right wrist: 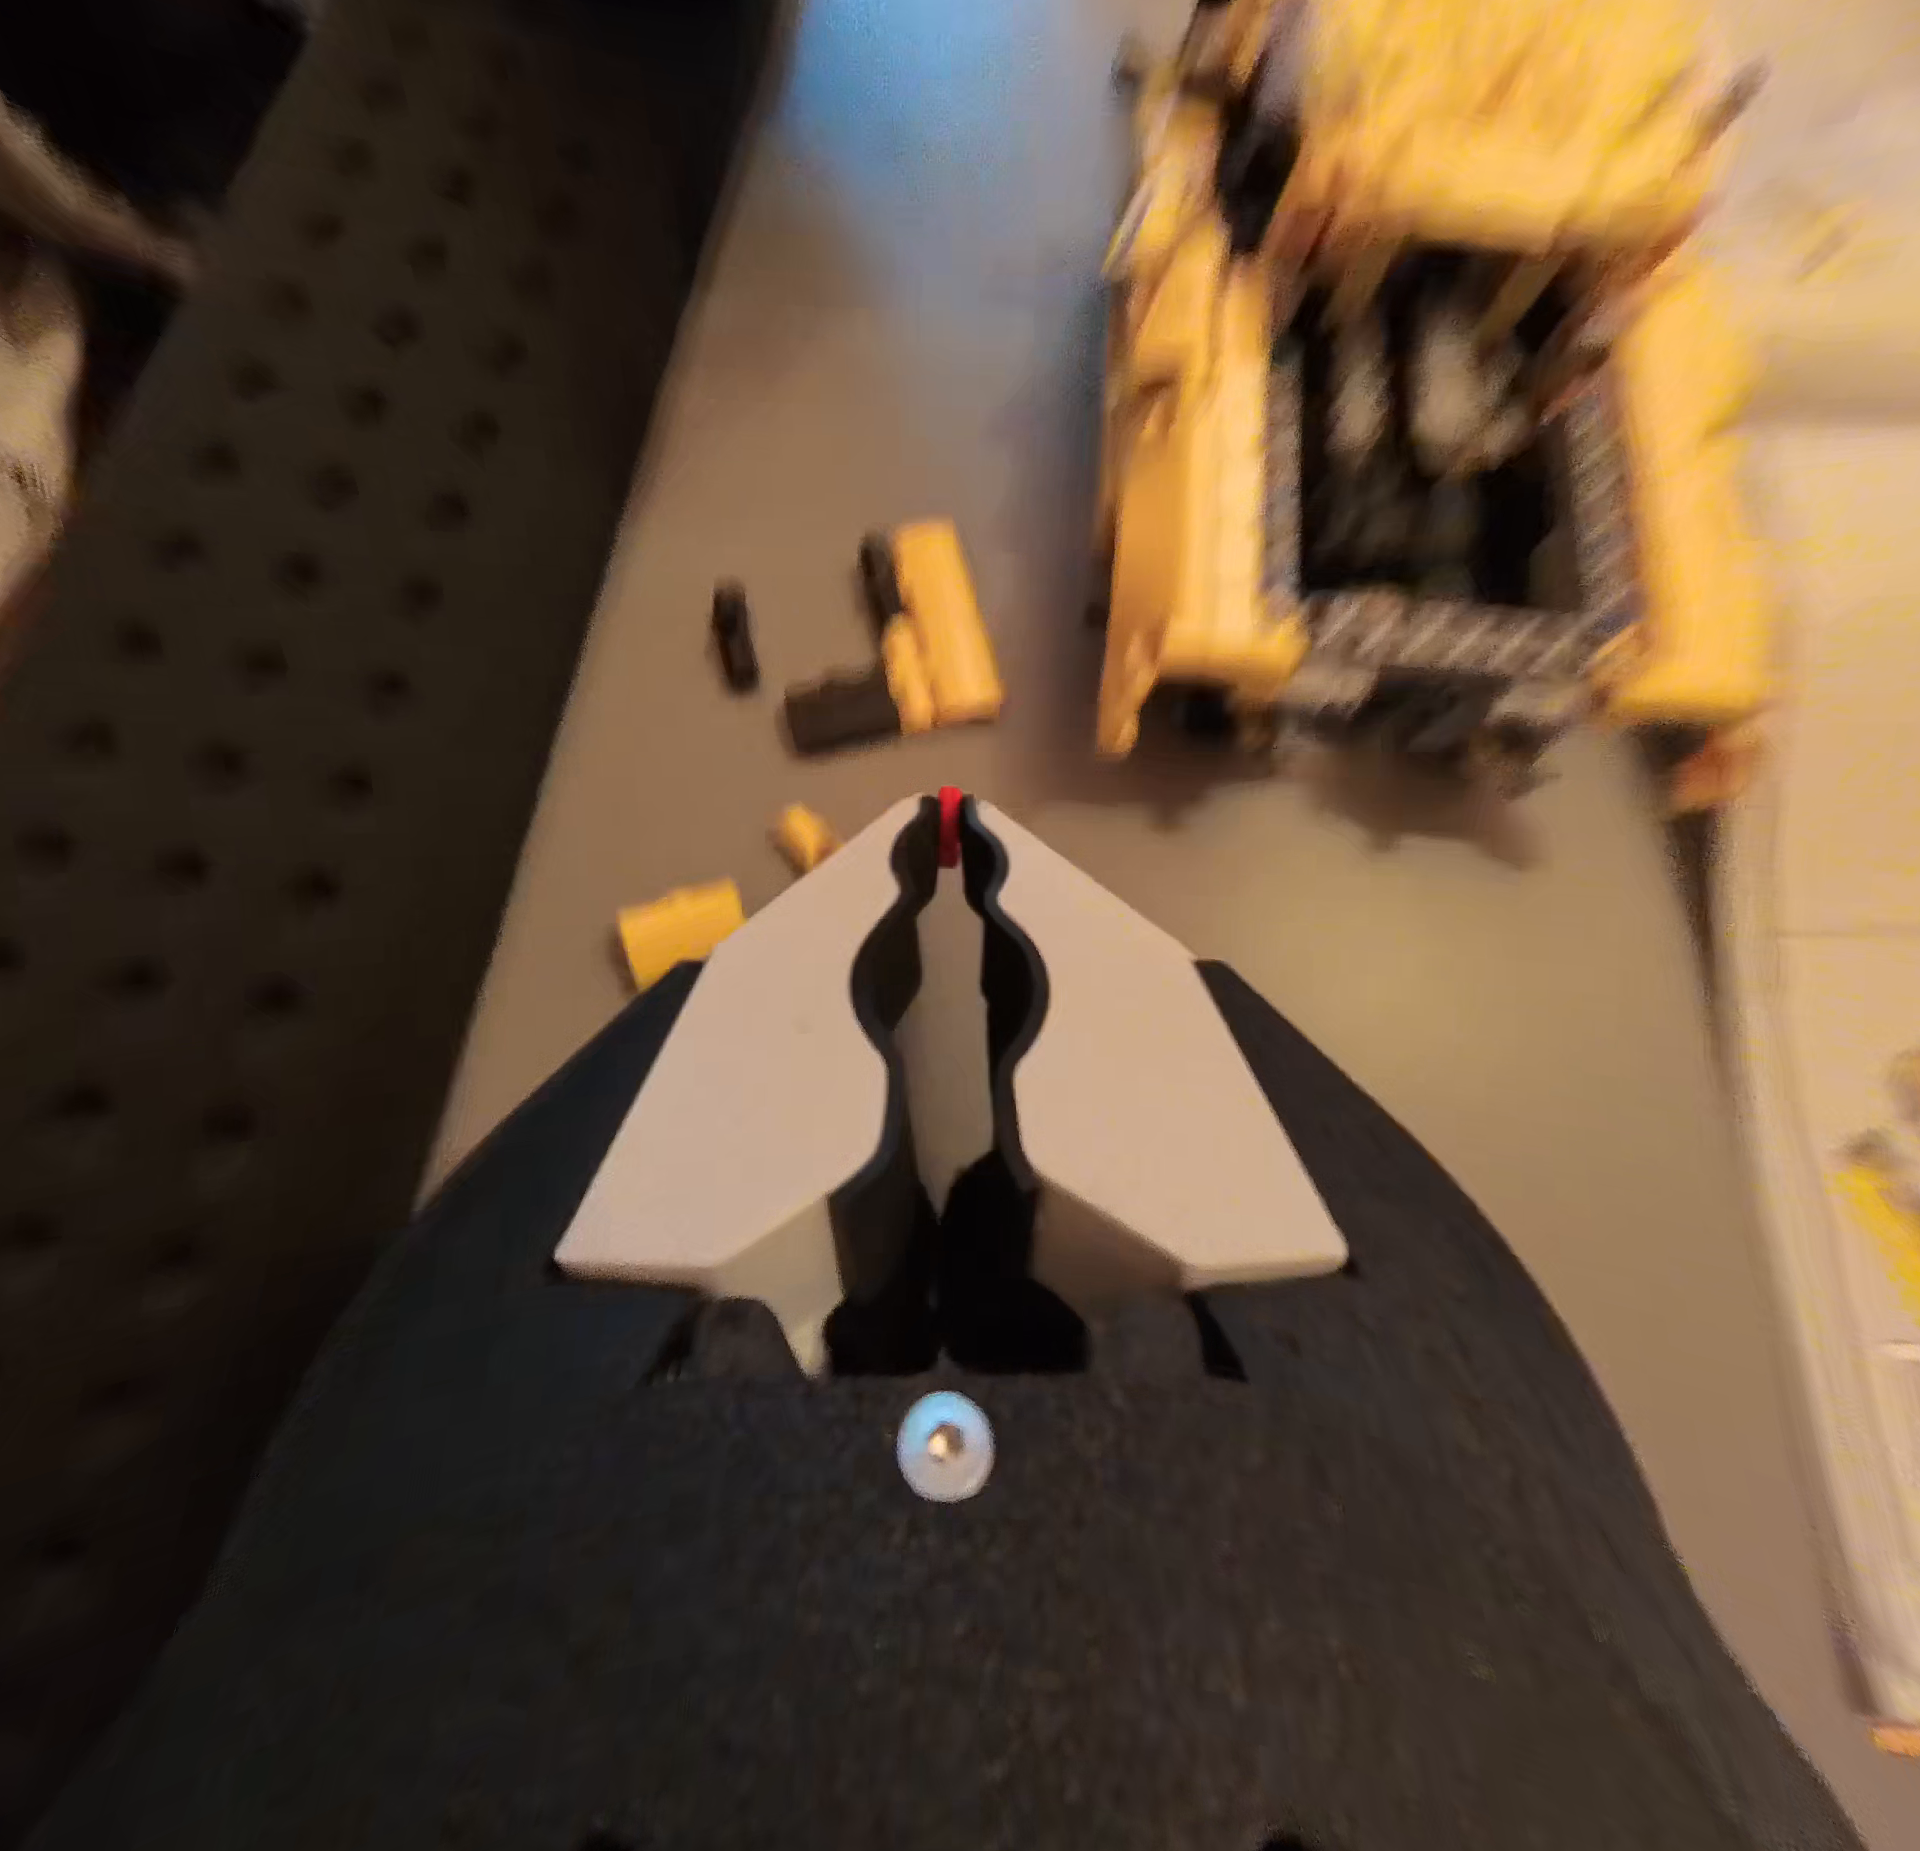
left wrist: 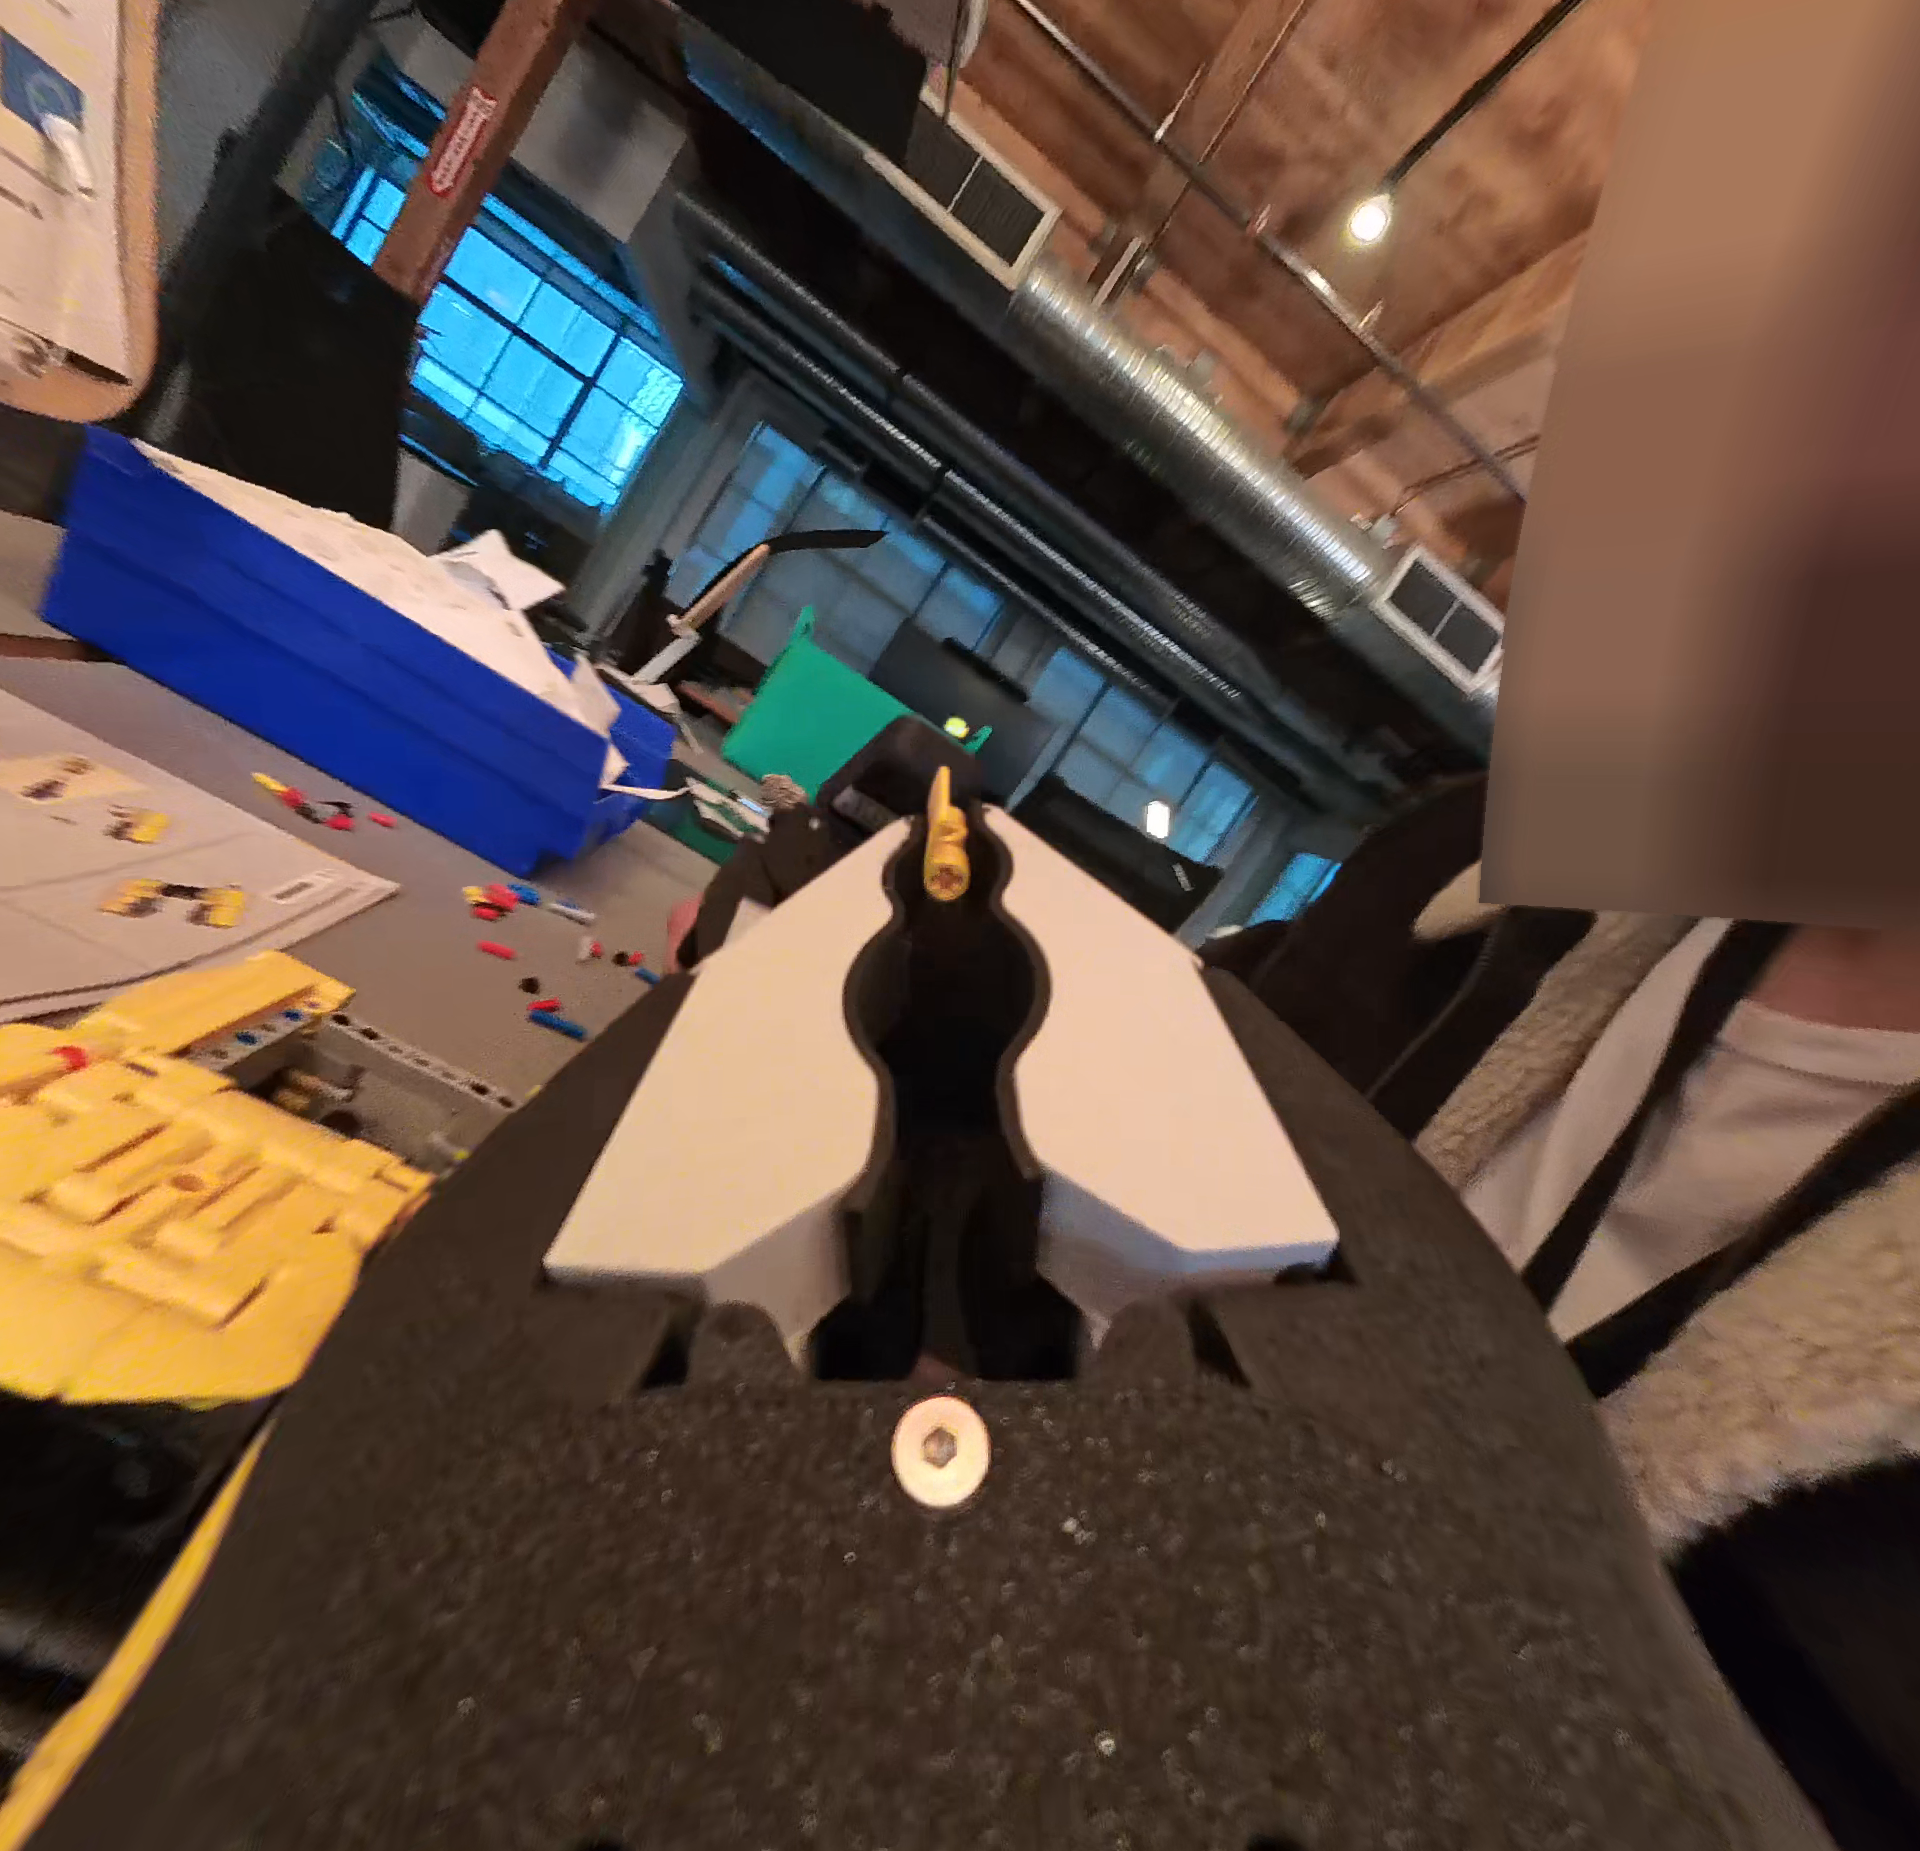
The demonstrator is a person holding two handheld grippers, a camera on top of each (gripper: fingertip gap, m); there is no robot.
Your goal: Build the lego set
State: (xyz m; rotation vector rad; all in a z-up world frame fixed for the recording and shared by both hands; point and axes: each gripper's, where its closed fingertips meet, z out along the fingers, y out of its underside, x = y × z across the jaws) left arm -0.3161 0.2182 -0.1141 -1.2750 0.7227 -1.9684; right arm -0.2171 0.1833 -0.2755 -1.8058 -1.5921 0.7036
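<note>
My left gripper [left wrist: 943, 837] is shut on a small yellow pin-like lego piece [left wrist: 943, 851] and holds it raised in the air, tilted up toward the room. The yellow lego model [left wrist: 177, 1178] lies at the lower left of the left wrist view. My right gripper [right wrist: 948, 825] is shut on a small red lego piece [right wrist: 948, 827] just above the grey table [right wrist: 1299, 970]. The yellow lego model [right wrist: 1434, 399] with a dark open middle stands ahead and to the right in the right wrist view, blurred.
Loose yellow and black pieces [right wrist: 914, 638] lie just ahead of the right gripper. A dark perforated board [right wrist: 260, 554] runs along its left. Instruction sheets [left wrist: 156, 866], scattered small pieces [left wrist: 530, 928] and a blue bin [left wrist: 332, 638] lie left. A person [left wrist: 1662, 1178] sits right. The grippers' ends are close to 20 cm from one another.
</note>
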